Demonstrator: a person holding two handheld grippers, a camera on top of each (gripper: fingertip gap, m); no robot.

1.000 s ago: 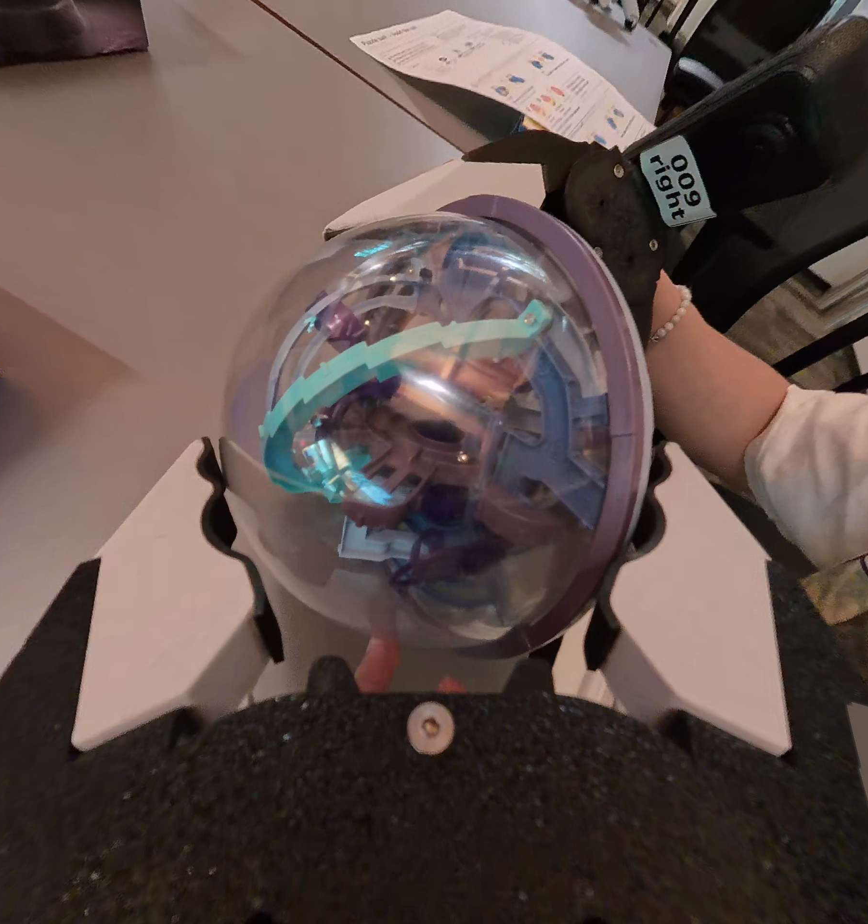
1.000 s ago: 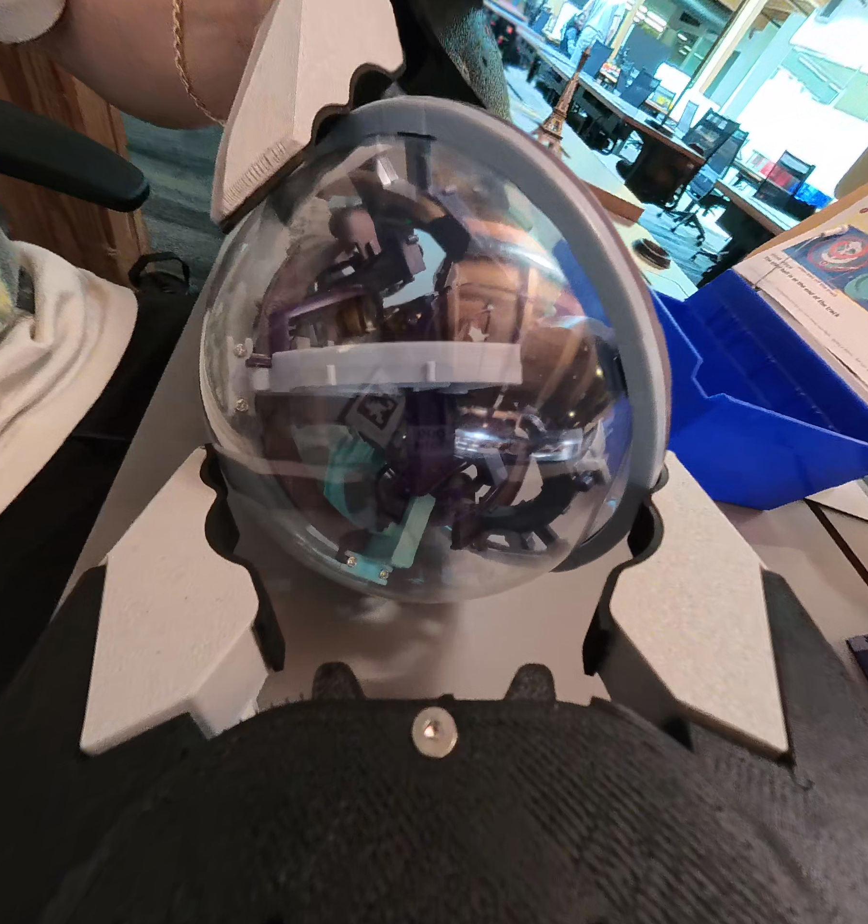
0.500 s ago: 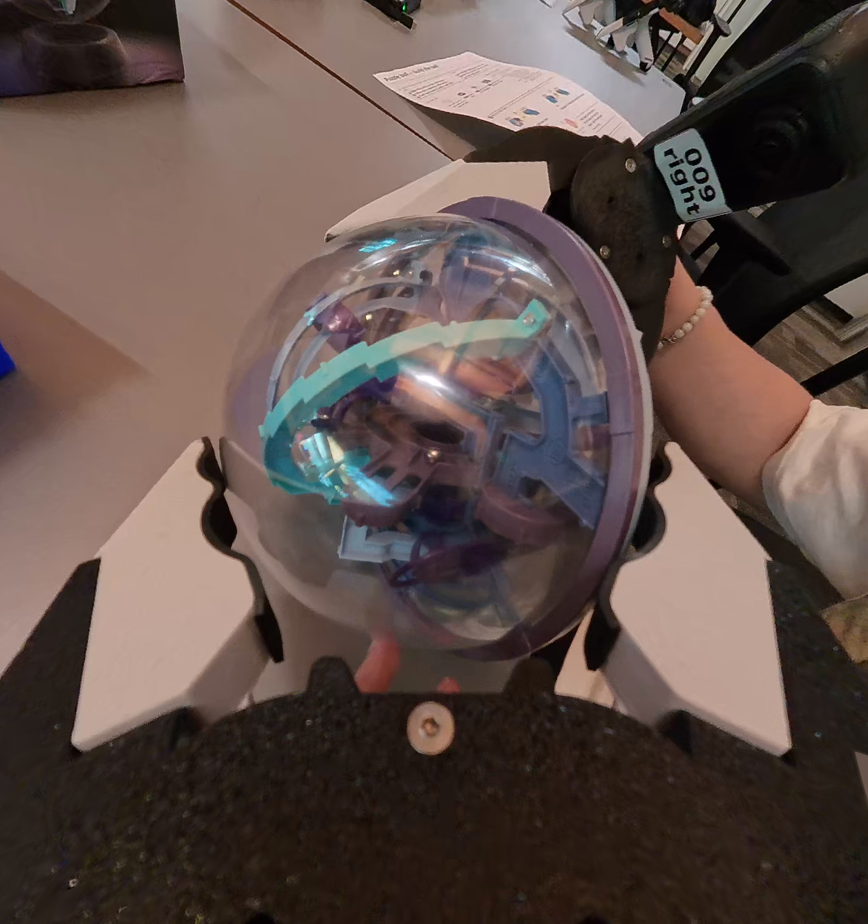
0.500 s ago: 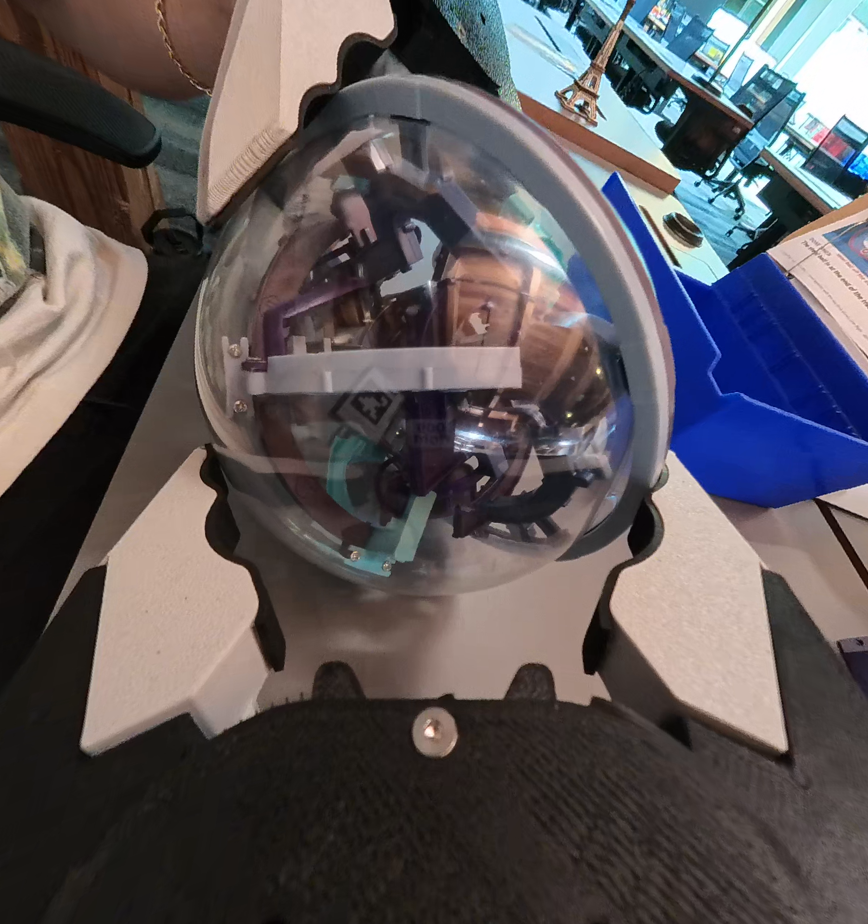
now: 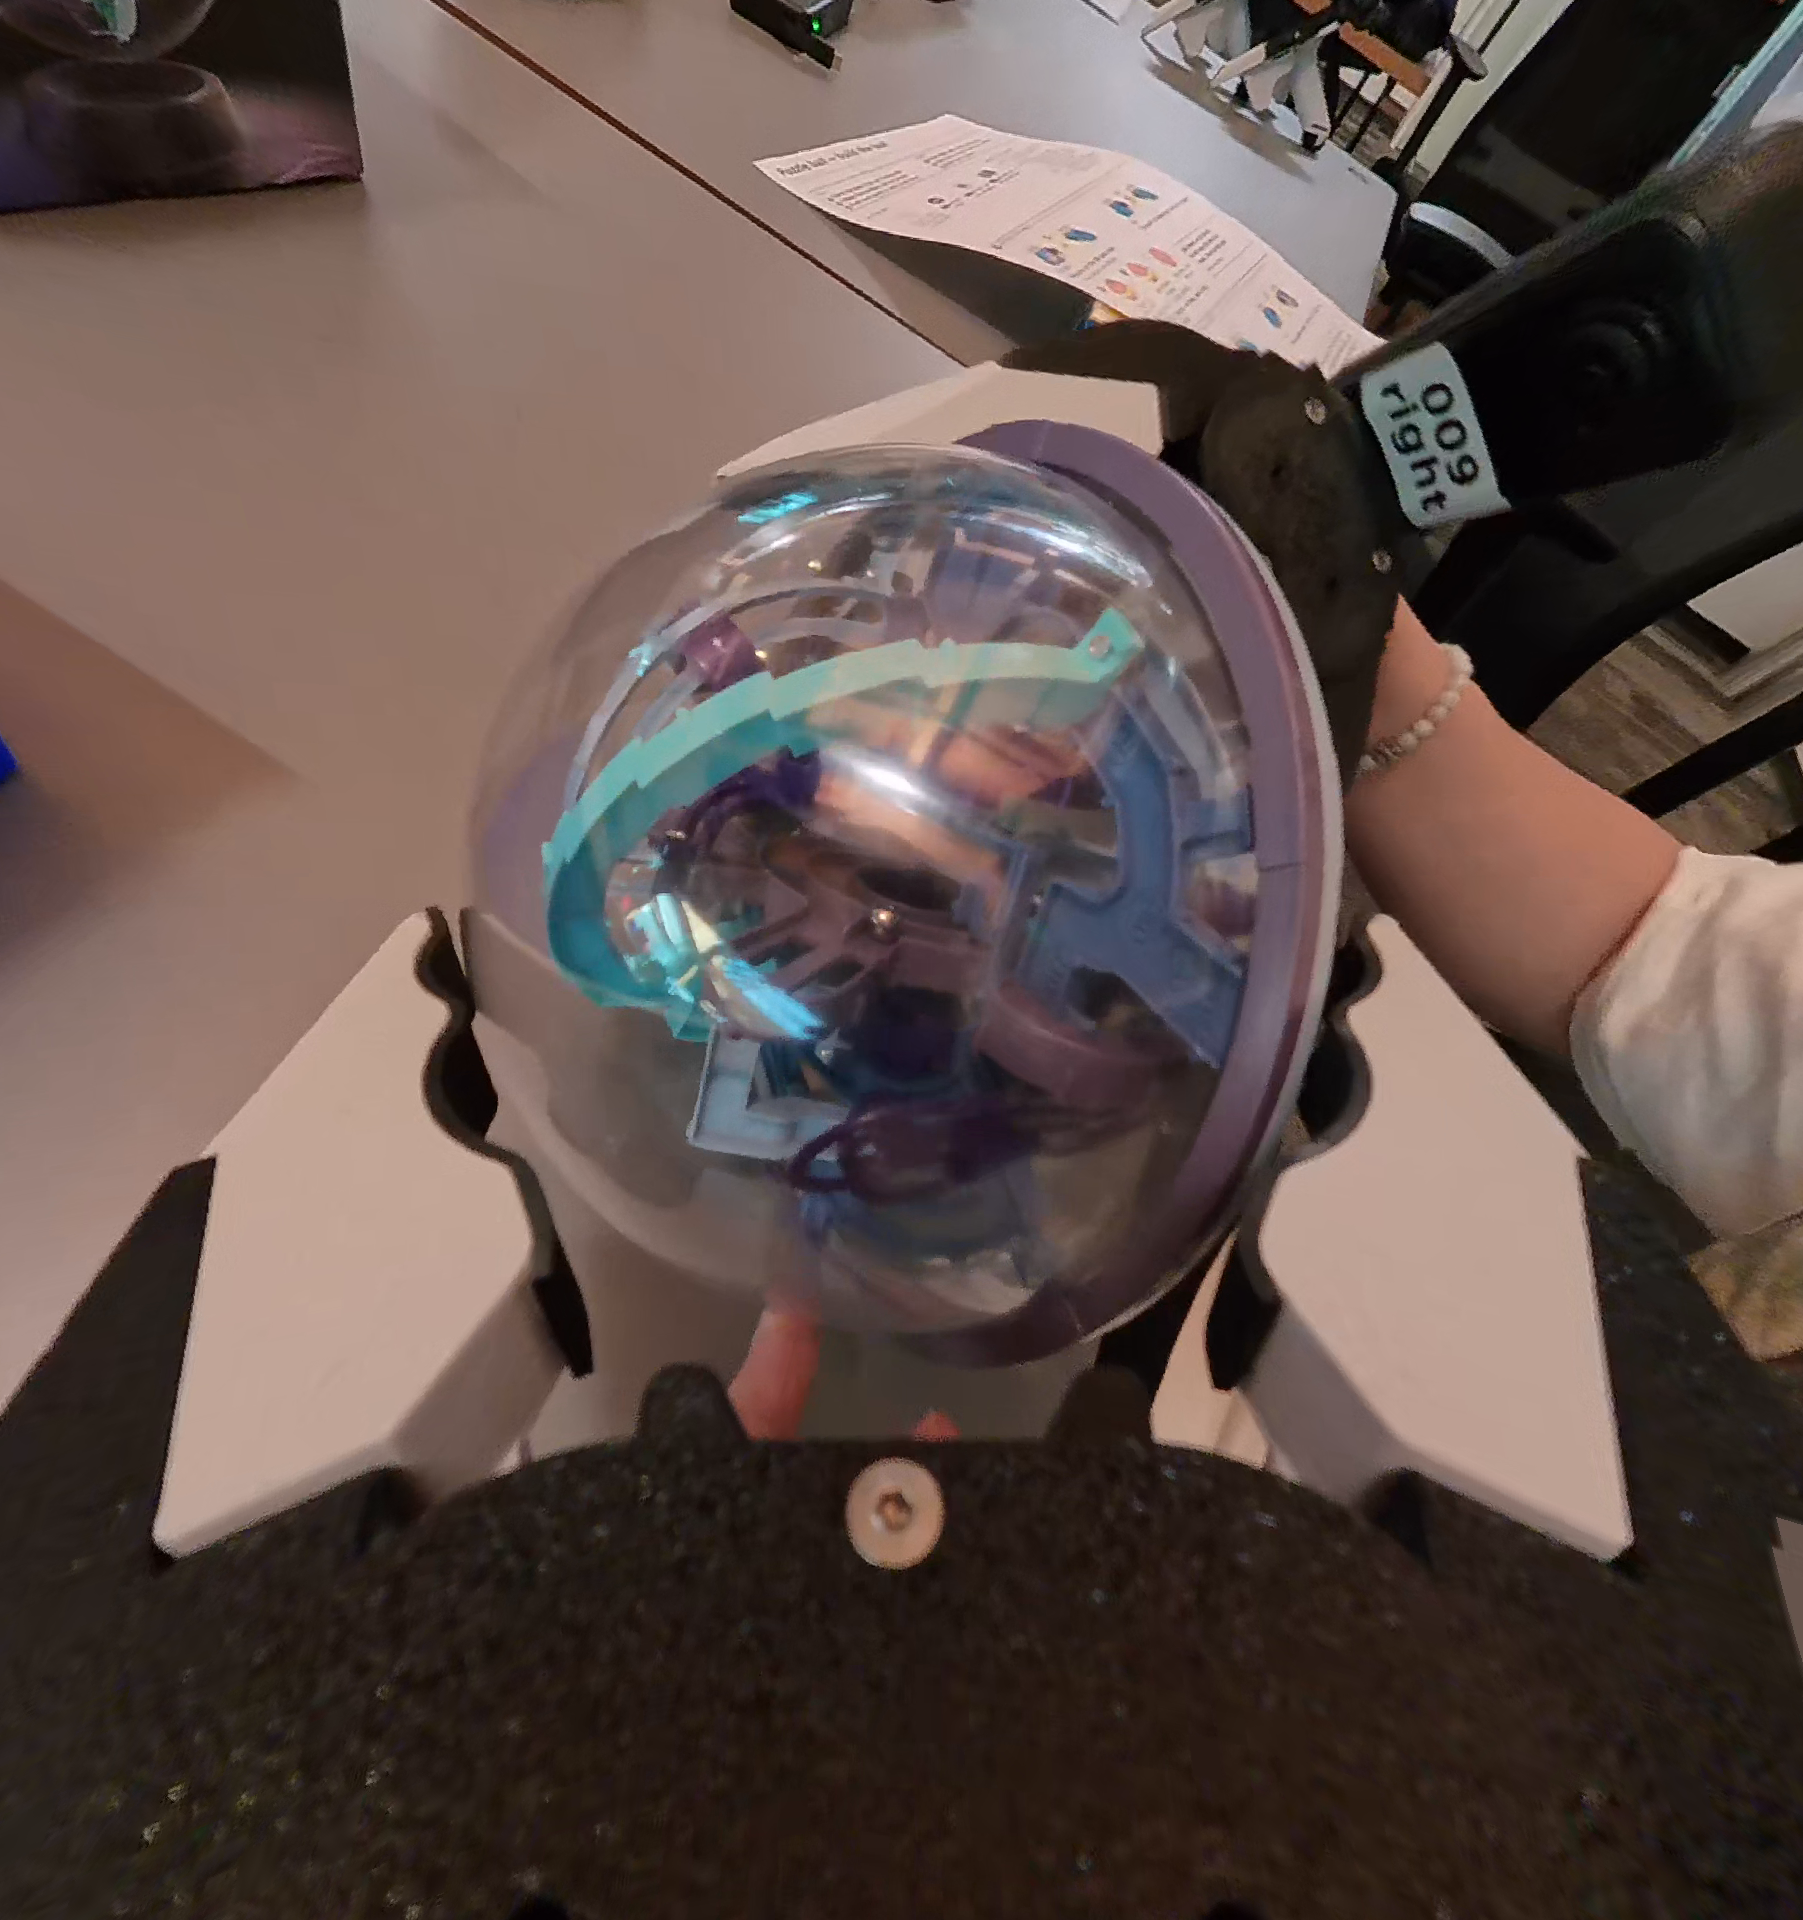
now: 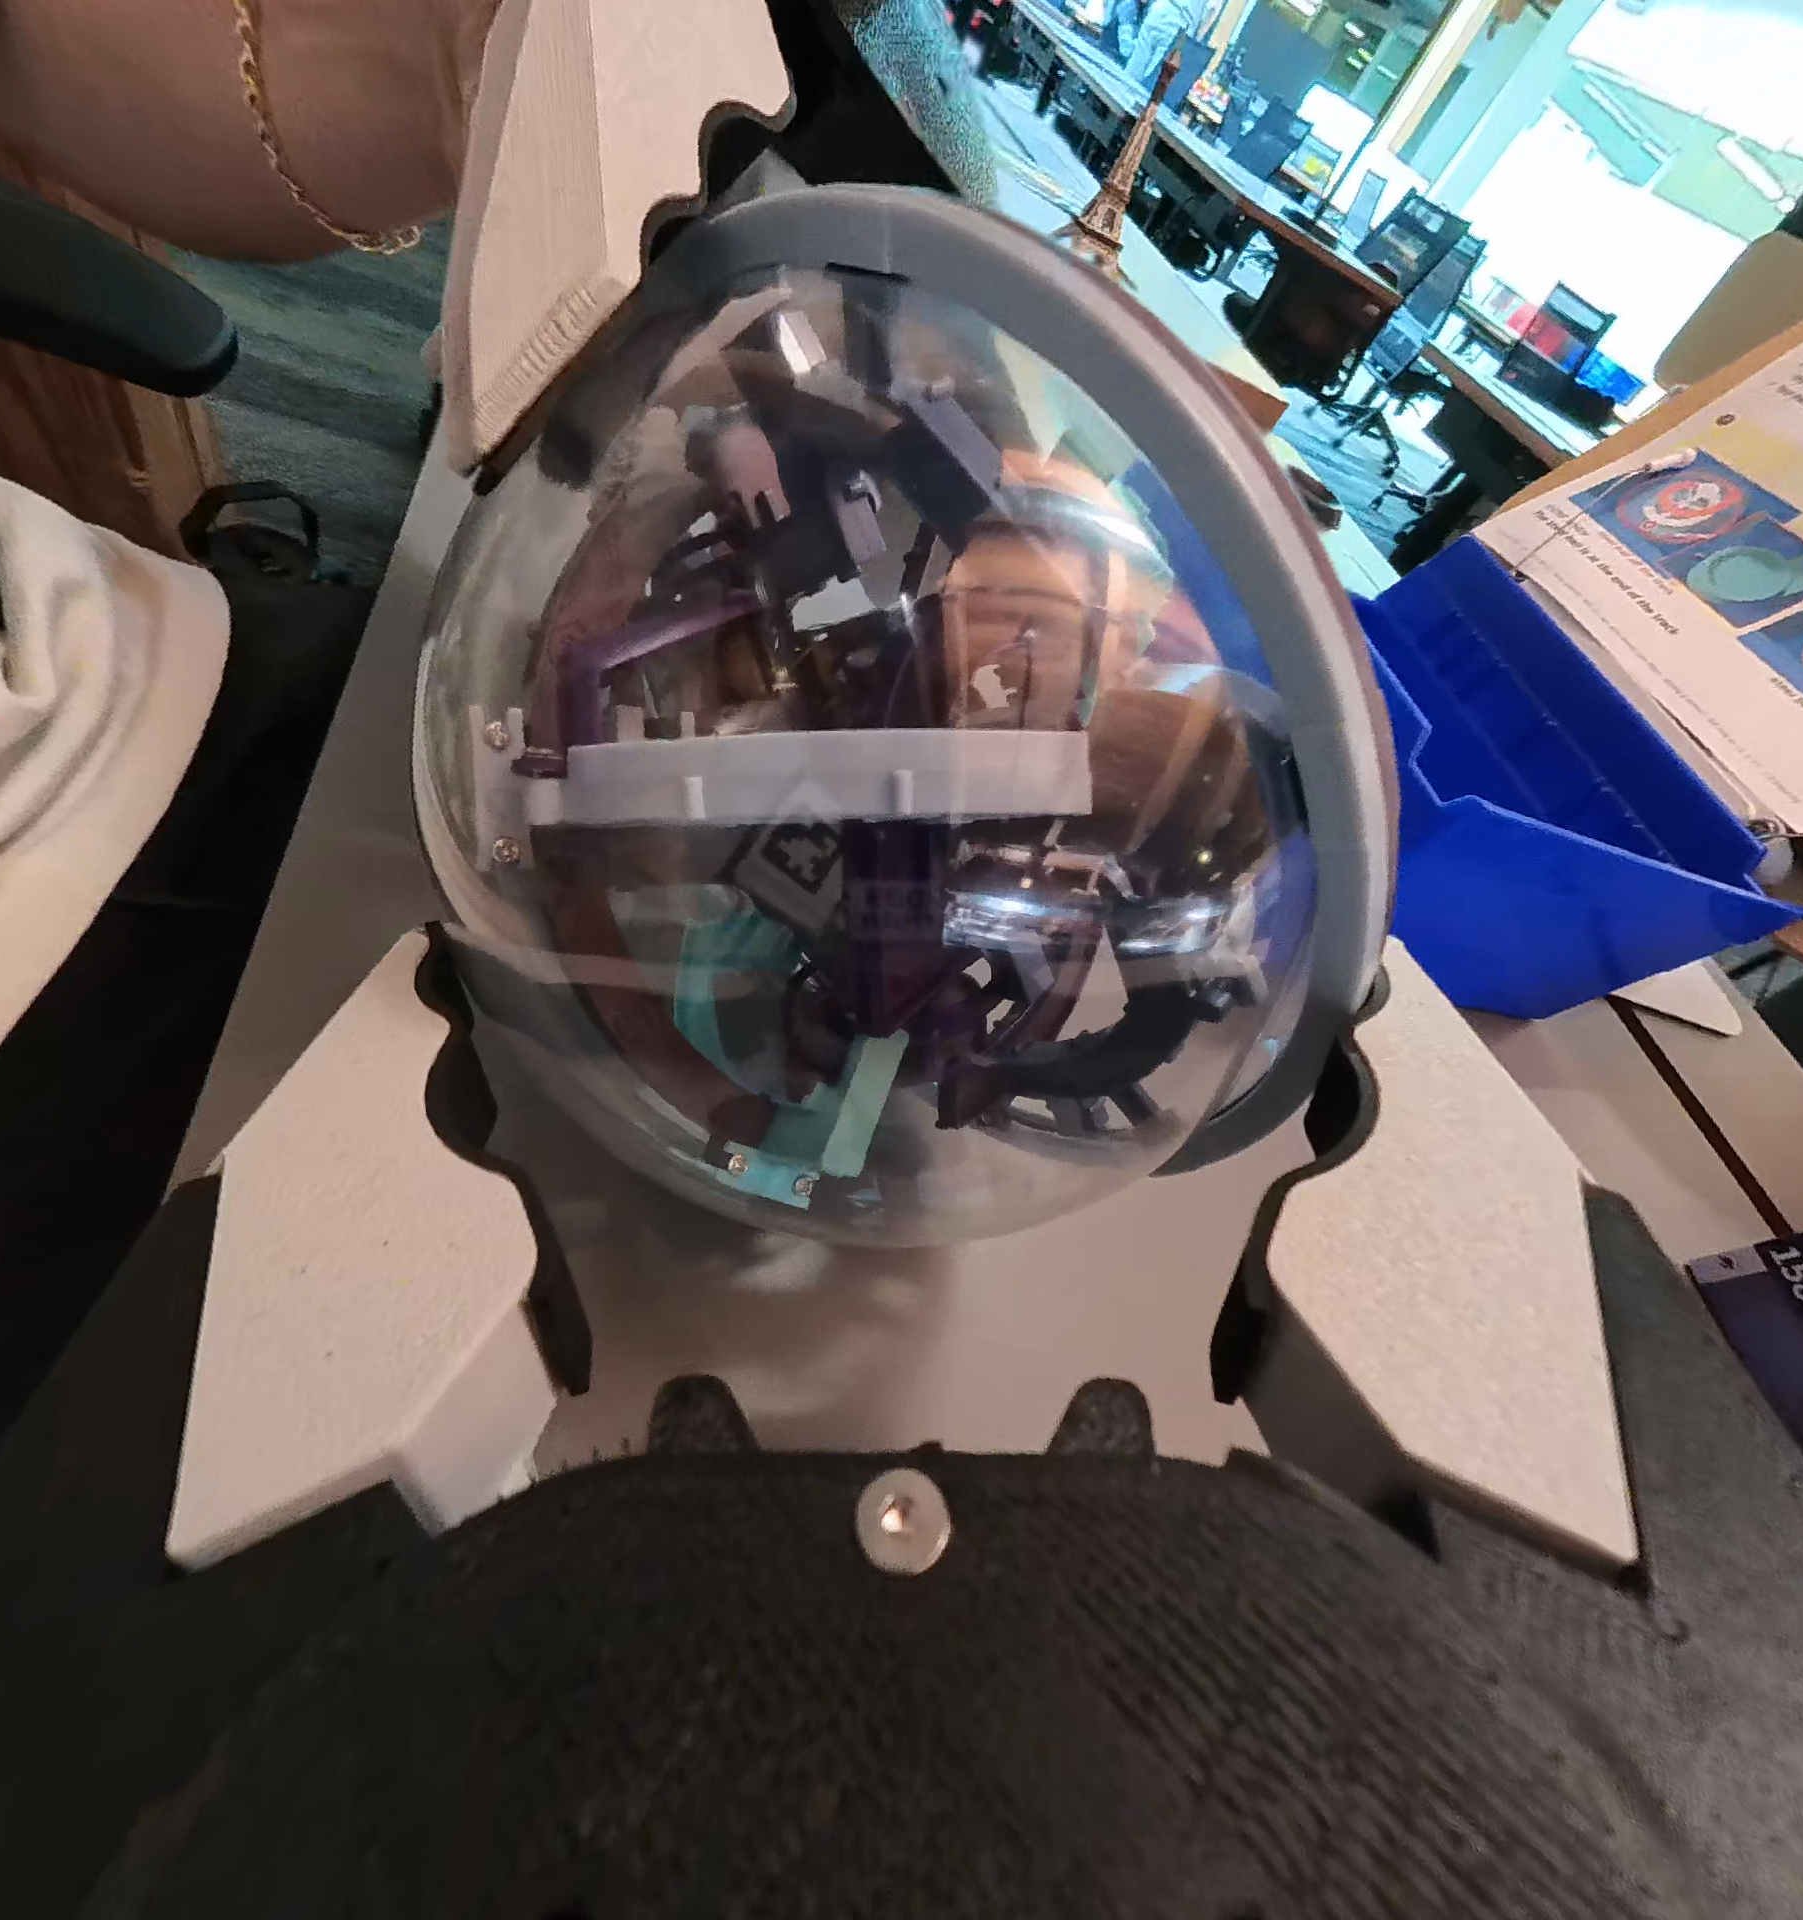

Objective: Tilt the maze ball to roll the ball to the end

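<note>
The maze ball (image 5: pixel 876 883) is a clear sphere with a purple equator ring and teal, blue and purple tracks inside. It is held in the air above the grey table (image 5: pixel 253 468). My left gripper (image 5: pixel 902 935) is shut on it, with a white finger on each side. My right gripper (image 6: pixel 897 966) is shut on the same maze ball (image 6: pixel 876 727) from the opposite side. The right gripper's black body (image 5: pixel 1292 499) shows behind the ball in the left wrist view. A left finger (image 6: pixel 564 208) shows at the top of the right wrist view. I cannot pick out the small rolling ball for sure.
A blue bin (image 6: pixel 1562 831) and a printed instruction sheet (image 6: pixel 1707 582) lie to the right on the table. The sheet also shows in the left wrist view (image 5: pixel 1063 218). A dark box (image 5: pixel 149 104) stands far left. A person's arm (image 5: pixel 1479 883) and a chair armrest (image 6: pixel 76 301) are close by.
Both grippers have tipped together with the maze ball still held between them. The table and sheet slid down in the left wrist view, and the background shifted in the right wrist view.
</note>
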